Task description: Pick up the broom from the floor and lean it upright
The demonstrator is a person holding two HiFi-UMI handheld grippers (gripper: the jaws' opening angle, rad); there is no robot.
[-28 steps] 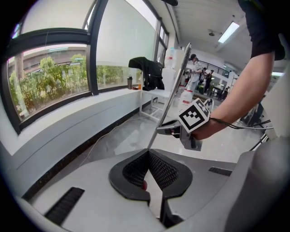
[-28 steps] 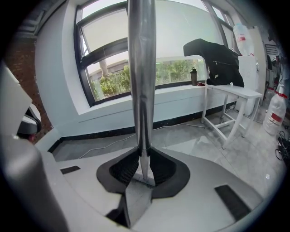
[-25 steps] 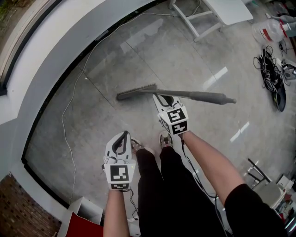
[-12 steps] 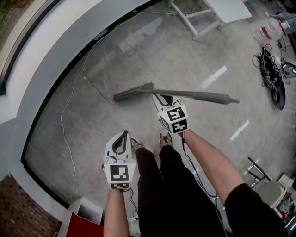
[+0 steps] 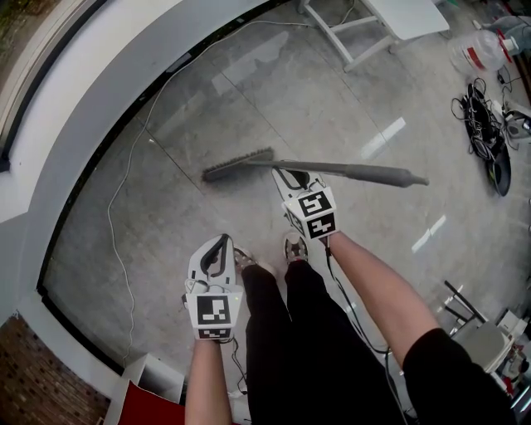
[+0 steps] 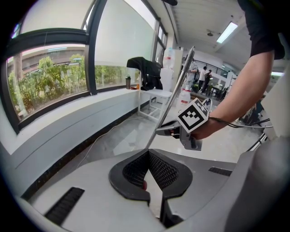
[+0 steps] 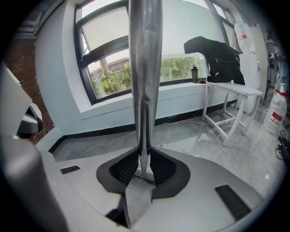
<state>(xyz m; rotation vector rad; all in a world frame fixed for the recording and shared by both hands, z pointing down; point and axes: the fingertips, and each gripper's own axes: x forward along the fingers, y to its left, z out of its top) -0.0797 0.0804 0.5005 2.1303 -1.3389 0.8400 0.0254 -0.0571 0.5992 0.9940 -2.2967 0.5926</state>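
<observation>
- The right gripper (image 5: 292, 173) squeezes the thin stick of the broom (image 5: 357, 172), close to the brush (image 5: 241, 164). The long end is heavy, so the stick could twist or slip out.
- The left gripper (image 5: 222, 242) is closed on nothing, so it gives no help.
- The broom is just past the feet. It runs left to right, with the brush left and low and the handle tip (image 5: 411, 178) right and tipped up.

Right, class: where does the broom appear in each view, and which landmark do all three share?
Head view: broom runs crosswise through the centre.
Left gripper view: broom slants up, right of centre.
Right gripper view: broom stands upright mid-frame, in the right claw.
Shared landmark: the white table.
</observation>
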